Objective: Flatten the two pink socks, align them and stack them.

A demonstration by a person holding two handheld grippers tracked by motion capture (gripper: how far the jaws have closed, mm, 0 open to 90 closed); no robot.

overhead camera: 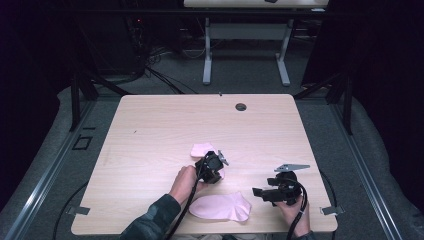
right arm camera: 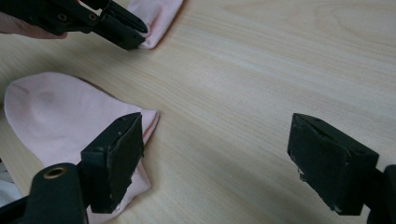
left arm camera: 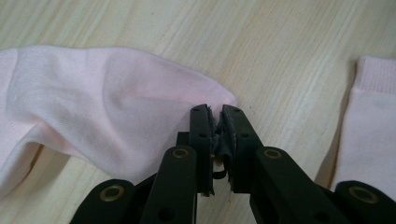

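Two pale pink socks lie on the wooden table [overhead camera: 150,130]. One sock [overhead camera: 201,149] [left arm camera: 93,102] sits mid-table, and my left gripper [overhead camera: 214,170] [left arm camera: 215,116] is shut on its rounded edge, with a bit of fabric pinched between the pads. From the right gripper view, that left gripper [right arm camera: 133,35] bites the end of the far sock [right arm camera: 159,14]. The other sock [overhead camera: 222,206] [right arm camera: 56,107] [left arm camera: 369,135] lies flat near the front edge. Just right of it my right gripper [overhead camera: 258,192] [right arm camera: 217,140] stands open, its left pad over the sock's cuff, holding nothing.
A round cable hole [overhead camera: 241,106] is in the table's far edge. Bare wood stretches across the back and left of the table. A white desk frame [overhead camera: 245,50] stands on the floor beyond. Cables trail from both grippers off the front edge.
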